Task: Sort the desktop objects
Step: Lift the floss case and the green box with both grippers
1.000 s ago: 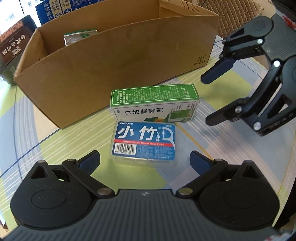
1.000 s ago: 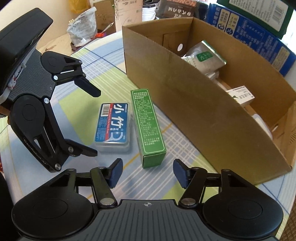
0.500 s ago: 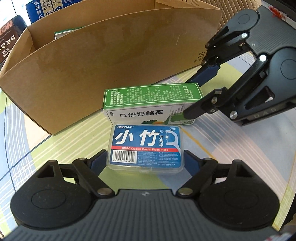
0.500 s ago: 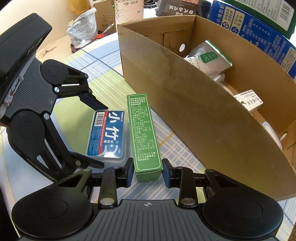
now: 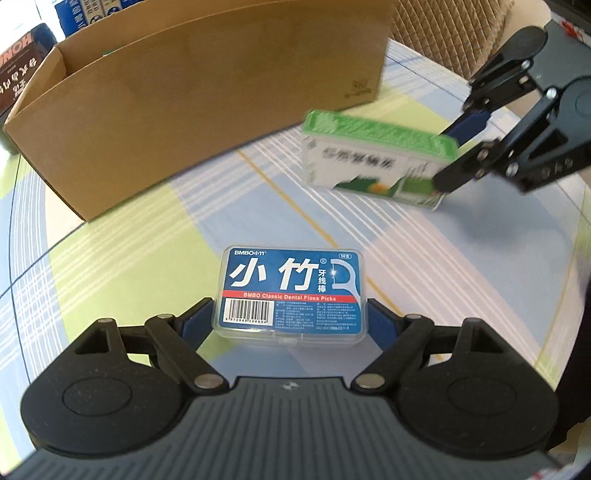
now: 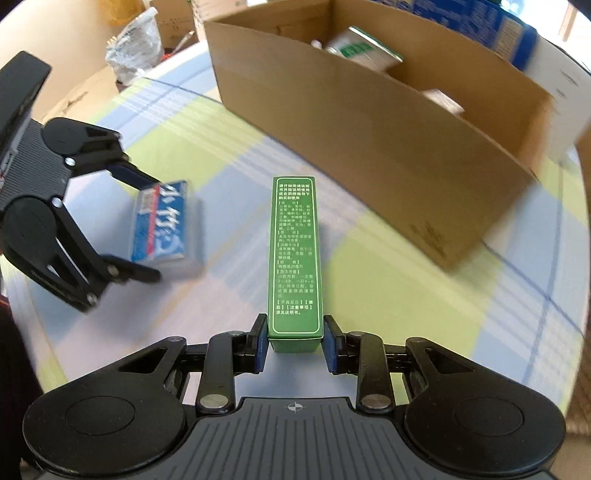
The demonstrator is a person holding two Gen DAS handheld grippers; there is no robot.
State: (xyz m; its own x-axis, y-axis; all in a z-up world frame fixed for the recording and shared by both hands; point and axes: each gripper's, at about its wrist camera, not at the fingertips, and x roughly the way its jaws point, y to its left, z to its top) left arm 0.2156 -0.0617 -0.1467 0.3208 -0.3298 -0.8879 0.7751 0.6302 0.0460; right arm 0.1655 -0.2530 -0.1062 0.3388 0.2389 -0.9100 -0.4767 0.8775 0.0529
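Note:
My left gripper (image 5: 291, 321) is shut on the blue dental floss pick box (image 5: 291, 295), held above the tablecloth. It also shows in the right wrist view (image 6: 164, 225), gripped by the left gripper (image 6: 142, 225). My right gripper (image 6: 294, 341) is shut on the near end of the long green spray box (image 6: 294, 254), lifted off the table. That box shows blurred in the left wrist view (image 5: 376, 162), held by the right gripper (image 5: 448, 158). The open cardboard box (image 5: 207, 96) stands behind; in the right wrist view (image 6: 369, 122) it holds several packets.
A round table with a striped green, blue and white cloth (image 5: 122, 258) lies below. Blue cartons (image 6: 517, 33) and a dark carton (image 5: 18, 70) stand behind the cardboard box. A plastic bag (image 6: 135, 48) and brown boxes lie beyond the table's far left edge.
Both grippers closed on their boxes and lifted them. The green box moved away from the floss box, to the right and up. Both views pulled back from the cardboard box.

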